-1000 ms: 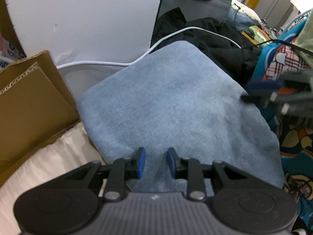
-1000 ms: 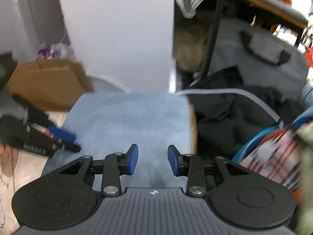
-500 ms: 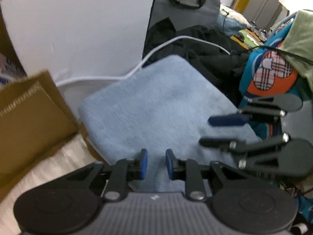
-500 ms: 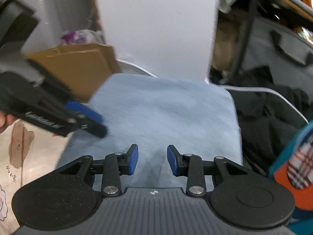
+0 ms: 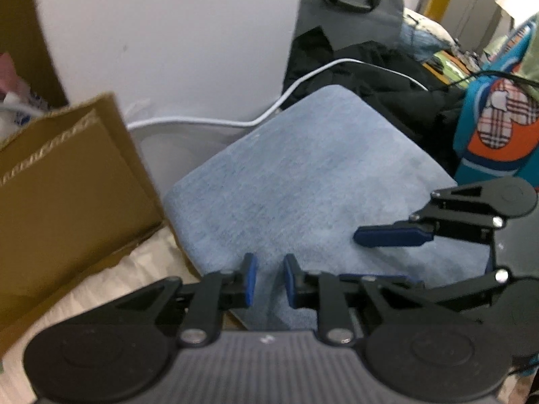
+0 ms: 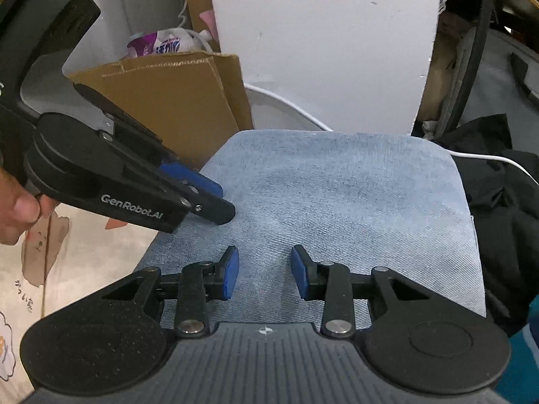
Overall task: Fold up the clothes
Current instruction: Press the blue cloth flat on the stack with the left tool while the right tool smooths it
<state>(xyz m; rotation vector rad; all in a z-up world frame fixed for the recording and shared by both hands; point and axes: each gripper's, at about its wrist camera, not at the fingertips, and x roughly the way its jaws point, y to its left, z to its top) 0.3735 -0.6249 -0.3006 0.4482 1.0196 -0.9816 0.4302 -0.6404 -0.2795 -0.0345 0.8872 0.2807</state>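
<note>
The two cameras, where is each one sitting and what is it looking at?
Left wrist view: sits on the left gripper, looking down along its fingers at the folded blue denim cloth; the right gripper reaches in from the right.
Right wrist view: sits on the right gripper, looking down at the same cloth; the left gripper and the person's hand holding it show at left.
Shared: the cloth, cardboard box, white cable, and each other's gripper.
</note>
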